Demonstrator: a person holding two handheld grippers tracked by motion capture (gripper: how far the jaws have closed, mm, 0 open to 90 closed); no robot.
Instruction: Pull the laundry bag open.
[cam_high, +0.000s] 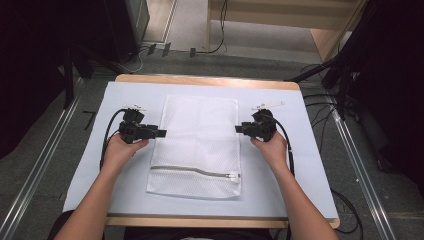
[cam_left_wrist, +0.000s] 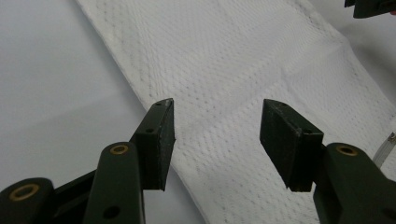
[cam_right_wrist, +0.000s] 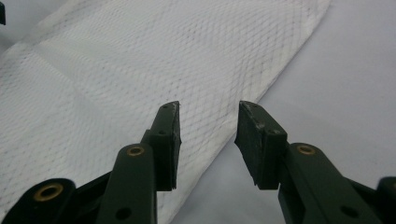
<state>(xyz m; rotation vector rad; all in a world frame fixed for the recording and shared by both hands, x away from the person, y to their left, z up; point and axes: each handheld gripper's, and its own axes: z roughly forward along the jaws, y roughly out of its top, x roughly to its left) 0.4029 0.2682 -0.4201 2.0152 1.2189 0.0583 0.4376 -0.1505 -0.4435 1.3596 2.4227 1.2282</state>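
A white mesh laundry bag (cam_high: 197, 145) lies flat in the middle of the table, its zipper (cam_high: 195, 171) running across near the front end. My left gripper (cam_high: 161, 133) sits at the bag's left edge, pointing inward, jaws open with nothing between them. In the left gripper view the mesh bag (cam_left_wrist: 243, 79) lies beyond the open gripper (cam_left_wrist: 217, 122). My right gripper (cam_high: 239, 129) sits at the bag's right edge, pointing inward and open. The right gripper view has the bag's edge (cam_right_wrist: 140, 84) under and beyond the parted gripper (cam_right_wrist: 208, 121).
A pale sheet (cam_high: 90, 165) covers the wooden table (cam_high: 210, 80). Cables (cam_high: 107, 135) trail from both grippers. Dark stands and cables surround the table on the floor; a wooden shelf (cam_high: 325, 35) stands at the back right.
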